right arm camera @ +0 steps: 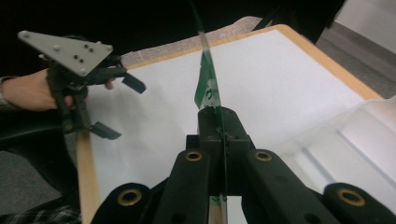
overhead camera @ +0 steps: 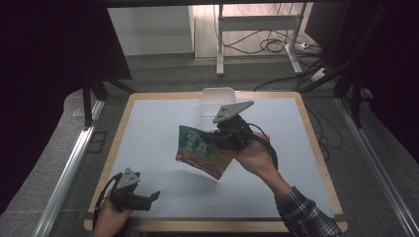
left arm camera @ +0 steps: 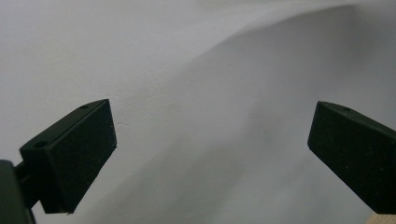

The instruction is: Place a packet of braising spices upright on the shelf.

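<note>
A flat green and red food packet (overhead camera: 200, 151) hangs above the middle of the white table. My right gripper (overhead camera: 221, 138) is shut on its right edge and holds it off the surface. In the right gripper view the packet (right arm camera: 206, 88) shows edge-on, rising from between the closed jaws of my right gripper (right arm camera: 219, 122). My left gripper (overhead camera: 154, 197) rests low at the table's front left corner, open, with nothing in it. The left gripper view has my left gripper (left arm camera: 210, 144) with its jaws wide apart over bare white table. The left gripper (right arm camera: 122, 107) also appears far off in the right gripper view.
A clear plastic container (overhead camera: 218, 98) stands at the table's back edge, just behind my right hand, and appears again as the container (right arm camera: 355, 154) to the right in the right gripper view. The white table (overhead camera: 148, 128) has a wooden rim. Cables lie on the floor beyond.
</note>
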The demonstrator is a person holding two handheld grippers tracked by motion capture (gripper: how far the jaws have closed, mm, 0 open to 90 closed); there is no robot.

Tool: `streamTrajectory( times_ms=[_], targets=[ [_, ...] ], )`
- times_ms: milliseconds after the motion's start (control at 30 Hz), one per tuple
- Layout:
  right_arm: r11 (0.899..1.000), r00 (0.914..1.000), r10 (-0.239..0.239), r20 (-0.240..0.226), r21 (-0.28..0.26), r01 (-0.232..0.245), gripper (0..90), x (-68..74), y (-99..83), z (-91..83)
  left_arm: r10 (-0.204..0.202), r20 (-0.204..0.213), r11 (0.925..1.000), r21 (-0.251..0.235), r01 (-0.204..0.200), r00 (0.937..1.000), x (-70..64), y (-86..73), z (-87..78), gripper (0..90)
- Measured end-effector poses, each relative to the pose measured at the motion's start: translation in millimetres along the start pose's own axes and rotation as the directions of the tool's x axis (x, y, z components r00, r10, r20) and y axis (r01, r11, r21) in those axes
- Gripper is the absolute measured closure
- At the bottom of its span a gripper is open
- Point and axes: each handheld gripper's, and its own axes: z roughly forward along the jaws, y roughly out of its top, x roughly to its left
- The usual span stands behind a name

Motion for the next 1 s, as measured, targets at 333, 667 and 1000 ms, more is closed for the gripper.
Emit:
streamTrajectory(
  times_ms=[333, 667, 1000],
  targets=[
    [0.999, 1.0000, 0.007, -0.002, -0.033, -0.007, 89.2, -14.4, 18.8, 7.0, -0.004, 0.003, 1.0000, -0.005, 0.004, 1.0000, 0.4, -0.2, -0.3, 0.7],
    [0.999, 0.9997, 0.009, 0.022, -0.054, -0.007, 89.2, -30.9, 39.5, 19.7, -0.004, -0.001, 1.0000, -0.003, 0.004, 1.0000, 0.2, -0.2, 0.0, 0.1],
    [0.996, 0.9993, 0.018, 0.032, -0.093, -0.015, 89.2, -47.5, 58.8, 28.9, -0.004, 0.000, 1.0000, -0.002, 0.004, 1.0000, 0.2, -0.1, 0.0, 0.0]
  ],
)
